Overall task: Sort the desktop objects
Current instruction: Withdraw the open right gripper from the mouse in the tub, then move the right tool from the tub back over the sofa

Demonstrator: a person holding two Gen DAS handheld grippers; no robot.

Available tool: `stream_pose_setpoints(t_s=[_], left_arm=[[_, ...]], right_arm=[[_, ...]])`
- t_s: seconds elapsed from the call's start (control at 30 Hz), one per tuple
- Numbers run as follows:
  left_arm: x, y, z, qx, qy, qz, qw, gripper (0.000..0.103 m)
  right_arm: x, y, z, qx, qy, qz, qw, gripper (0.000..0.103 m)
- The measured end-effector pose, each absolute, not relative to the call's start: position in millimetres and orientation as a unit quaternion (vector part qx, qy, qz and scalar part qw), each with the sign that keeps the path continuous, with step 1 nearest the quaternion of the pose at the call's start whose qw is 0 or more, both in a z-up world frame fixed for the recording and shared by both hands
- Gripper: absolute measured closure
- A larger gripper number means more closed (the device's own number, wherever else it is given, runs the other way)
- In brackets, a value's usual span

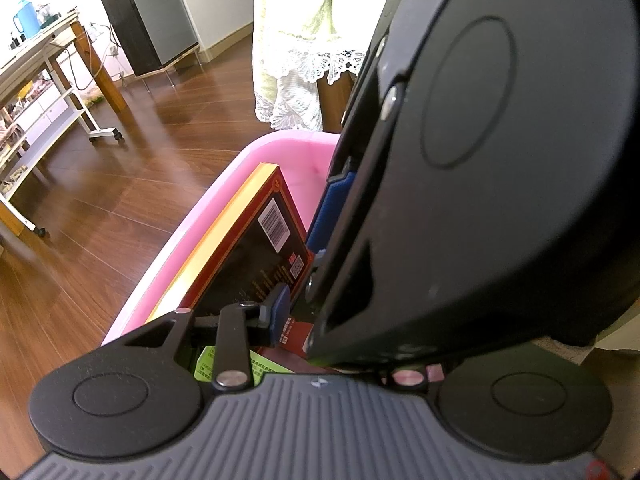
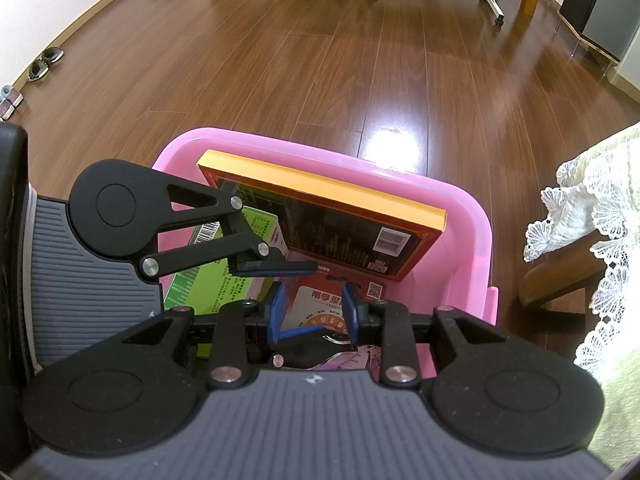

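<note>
Right gripper (image 2: 313, 312): jaws part-open over the pink bin (image 2: 472, 216), blue pads holding nothing. Left gripper (image 2: 276, 266): reaches in from the left; the right wrist view shows one finger only, and the left wrist view is mostly blocked by the right gripper's black body, so its opening cannot be told. Bin contents: large red box with an orange edge (image 2: 320, 208) leaning on the far wall, green box (image 2: 212, 280) at left, red-and-white packet (image 2: 316, 304) below the jaws. Around: wood floor (image 2: 320, 60), lace-trimmed cloth (image 2: 600, 216) at right.
</note>
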State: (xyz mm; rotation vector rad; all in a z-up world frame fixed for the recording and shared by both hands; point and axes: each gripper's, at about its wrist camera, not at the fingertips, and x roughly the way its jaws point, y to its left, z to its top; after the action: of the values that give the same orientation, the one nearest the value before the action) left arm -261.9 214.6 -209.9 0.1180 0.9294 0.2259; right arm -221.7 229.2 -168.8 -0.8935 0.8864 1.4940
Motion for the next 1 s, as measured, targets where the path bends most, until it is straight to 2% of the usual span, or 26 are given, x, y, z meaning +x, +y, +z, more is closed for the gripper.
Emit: stream_pose_setpoints(t_s=[0.33,0.7,0.83,1.0], left_arm=[[-265.9,204.4,-206.0,0.064,0.447,0.107,0.886,0.063],[-268.1,189.3,-195.7,0.078,0.445,0.109,0.886,0.057],[-268.4,182.7,-190.4,0.083,0.44,0.11,0.887,0.047],[-287.3,166.0,-181.5,0.091,0.434,0.11,0.89,0.044]], right_arm=[[-219.9,227.6,-166.9,-0.376,0.375,0.634,0.562,0.076],[-212.3,221.2,-156.7,-0.361,0.37,0.632,0.577,0.075],[-205.8,215.7,-150.4,-0.352,0.365,0.627,0.591,0.072],[-192.3,206.0,-140.7,-0.332,0.362,0.615,0.616,0.072]])
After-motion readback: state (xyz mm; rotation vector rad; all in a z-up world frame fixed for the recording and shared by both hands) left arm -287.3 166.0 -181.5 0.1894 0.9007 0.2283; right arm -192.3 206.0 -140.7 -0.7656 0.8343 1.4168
